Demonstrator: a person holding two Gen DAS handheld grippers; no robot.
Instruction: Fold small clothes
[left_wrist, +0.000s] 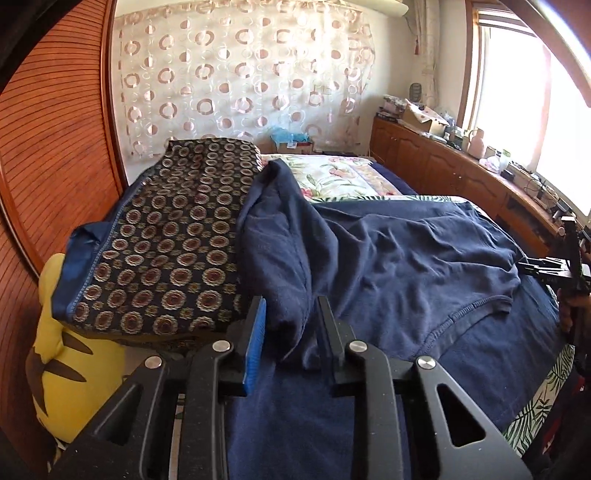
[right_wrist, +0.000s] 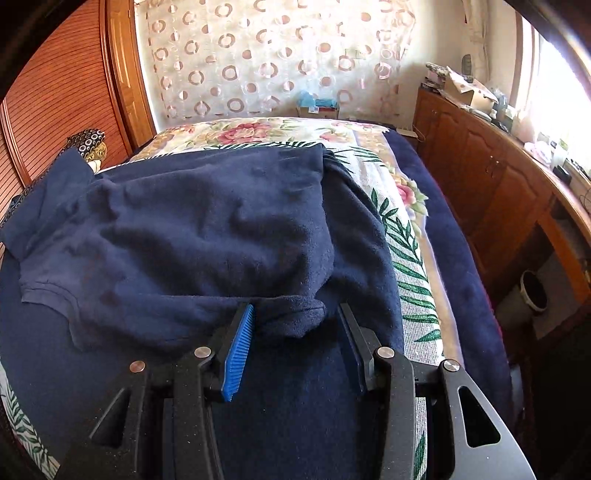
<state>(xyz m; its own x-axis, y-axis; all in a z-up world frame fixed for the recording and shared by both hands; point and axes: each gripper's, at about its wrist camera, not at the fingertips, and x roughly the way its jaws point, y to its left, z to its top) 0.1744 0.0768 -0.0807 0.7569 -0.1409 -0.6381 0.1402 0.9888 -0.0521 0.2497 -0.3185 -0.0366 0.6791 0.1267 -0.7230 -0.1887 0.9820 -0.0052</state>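
Observation:
A navy garment (left_wrist: 388, 251) lies rumpled on a navy blanket (left_wrist: 498, 369) on the bed. In the left wrist view my left gripper (left_wrist: 291, 310) is low over its near left part, and a raised fold of the navy cloth fills the gap and touches both pads. In the right wrist view the same garment (right_wrist: 207, 229) spreads ahead. My right gripper (right_wrist: 295, 310) straddles a thick rolled edge of it; the cloth lies against the blue left pad (right_wrist: 240, 332), with a gap at the right finger. The right gripper (left_wrist: 535, 266) also shows at the left view's right edge.
A dark cloth with round medallions (left_wrist: 166, 236) lies folded at the left over a yellow cushion (left_wrist: 66, 369). A floral bedspread (right_wrist: 406, 236) runs along the right. A wooden cabinet (right_wrist: 491, 192) with clutter on top lines the window side. A wooden wardrobe (left_wrist: 55, 155) stands left.

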